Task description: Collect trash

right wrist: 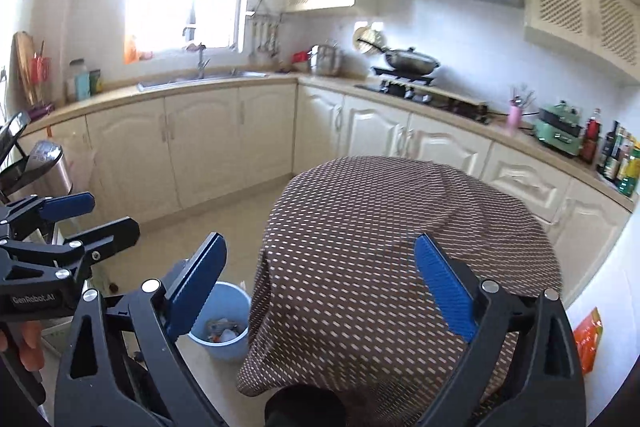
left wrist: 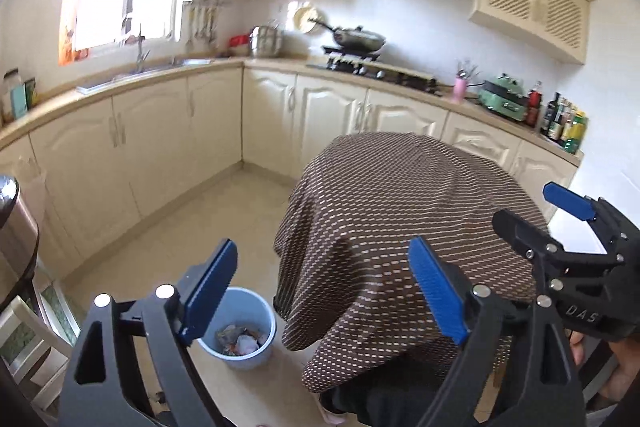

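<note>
Now both my grippers, left gripper [left wrist: 324, 291] and right gripper [right wrist: 320, 291], stand wide and hold nothing. Trash [left wrist: 240, 341] lies in the blue bin [left wrist: 262, 309] on the floor, near left of the covered table [left wrist: 400, 207]. I judge the drop finished; next I must search for more trash.

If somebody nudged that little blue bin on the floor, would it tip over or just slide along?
The blue bin would probably slide: it looks like thin plastic standing on smooth floor tiles. It seems light, since only some crumpled trash lies at its bottom. It looks about as wide as it is tall, so a low push likely won't tip it; a push at the rim might.
</note>
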### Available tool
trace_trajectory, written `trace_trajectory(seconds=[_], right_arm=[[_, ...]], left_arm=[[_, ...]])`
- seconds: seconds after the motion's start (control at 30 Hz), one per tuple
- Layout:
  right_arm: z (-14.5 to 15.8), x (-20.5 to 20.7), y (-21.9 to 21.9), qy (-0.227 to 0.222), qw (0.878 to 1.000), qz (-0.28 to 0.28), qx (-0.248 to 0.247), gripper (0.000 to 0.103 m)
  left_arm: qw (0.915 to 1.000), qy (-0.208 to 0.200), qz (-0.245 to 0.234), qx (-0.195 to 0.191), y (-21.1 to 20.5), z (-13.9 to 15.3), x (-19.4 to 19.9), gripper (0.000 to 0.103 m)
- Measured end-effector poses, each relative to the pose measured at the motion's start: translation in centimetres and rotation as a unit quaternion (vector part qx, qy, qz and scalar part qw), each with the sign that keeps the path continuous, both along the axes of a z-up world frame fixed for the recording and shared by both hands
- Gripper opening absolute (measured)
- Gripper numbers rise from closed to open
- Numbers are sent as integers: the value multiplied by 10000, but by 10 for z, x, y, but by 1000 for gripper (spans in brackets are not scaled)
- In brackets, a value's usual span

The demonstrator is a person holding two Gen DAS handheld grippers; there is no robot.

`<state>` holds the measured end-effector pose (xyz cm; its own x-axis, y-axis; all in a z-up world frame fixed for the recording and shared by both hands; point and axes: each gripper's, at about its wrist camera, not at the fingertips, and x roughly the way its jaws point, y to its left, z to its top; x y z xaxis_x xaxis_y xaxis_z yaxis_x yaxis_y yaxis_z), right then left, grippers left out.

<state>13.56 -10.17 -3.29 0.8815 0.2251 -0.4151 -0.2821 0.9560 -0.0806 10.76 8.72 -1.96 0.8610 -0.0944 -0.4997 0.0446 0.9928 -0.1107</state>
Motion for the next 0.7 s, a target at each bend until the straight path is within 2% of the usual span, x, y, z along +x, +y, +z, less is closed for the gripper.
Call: trace_trajectory(seconds=[0.3,0.57,0.7], right_arm=[[21,-70,-32,-678,9971,-319,125,95],[30,-106,-43,-1245,9911,-472,45,95],[27,-109,-48,-1235,9910,-507,69,95]], left_arm=[[9974,-623,12,348,-40,34,-66,92],[9945,-1012,-122,233,-56,49,-101,93],[9942,-1050,-167,150,-55,47,-105,93]])
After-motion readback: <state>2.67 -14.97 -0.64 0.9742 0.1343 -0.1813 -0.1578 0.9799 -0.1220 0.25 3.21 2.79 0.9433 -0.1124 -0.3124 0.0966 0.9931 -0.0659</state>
